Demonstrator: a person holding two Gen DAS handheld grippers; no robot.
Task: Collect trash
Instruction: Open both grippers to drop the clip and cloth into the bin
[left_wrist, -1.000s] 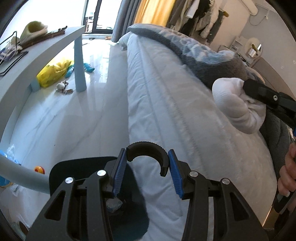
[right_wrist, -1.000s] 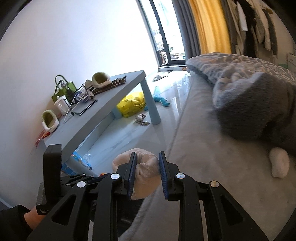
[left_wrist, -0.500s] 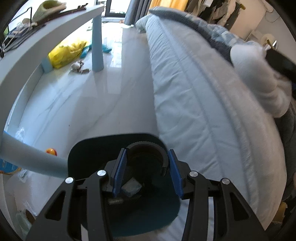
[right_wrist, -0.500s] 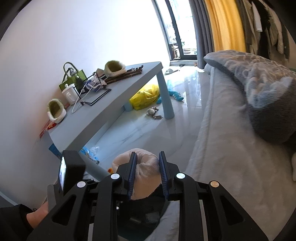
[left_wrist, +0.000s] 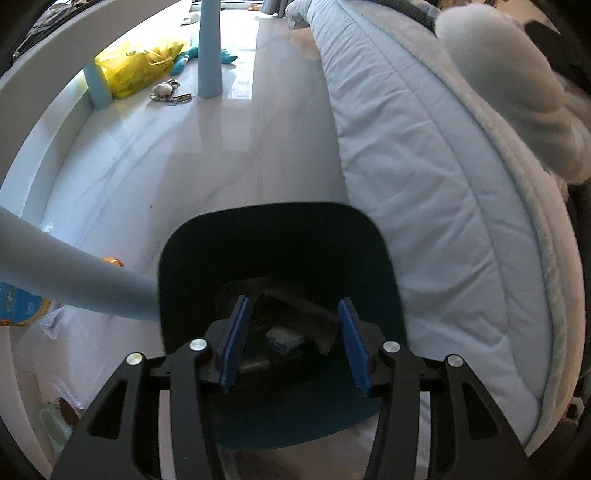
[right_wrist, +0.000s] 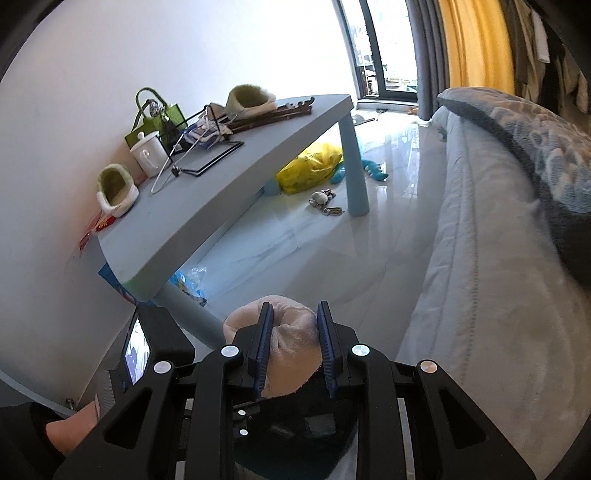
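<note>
Pale glossy floor beside bed, right gripper (right_wrist: 292, 347) fingers clamped on crumpled off-white wad (right_wrist: 286, 354), left gripper (left_wrist: 291, 341) fingers apart above dark bin (left_wrist: 280, 240).

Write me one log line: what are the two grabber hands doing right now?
left gripper: open, above dark bin | right gripper: shut on crumpled tissue wad | bin: on floor beside bed | stage: wad not yet dropped
</note>
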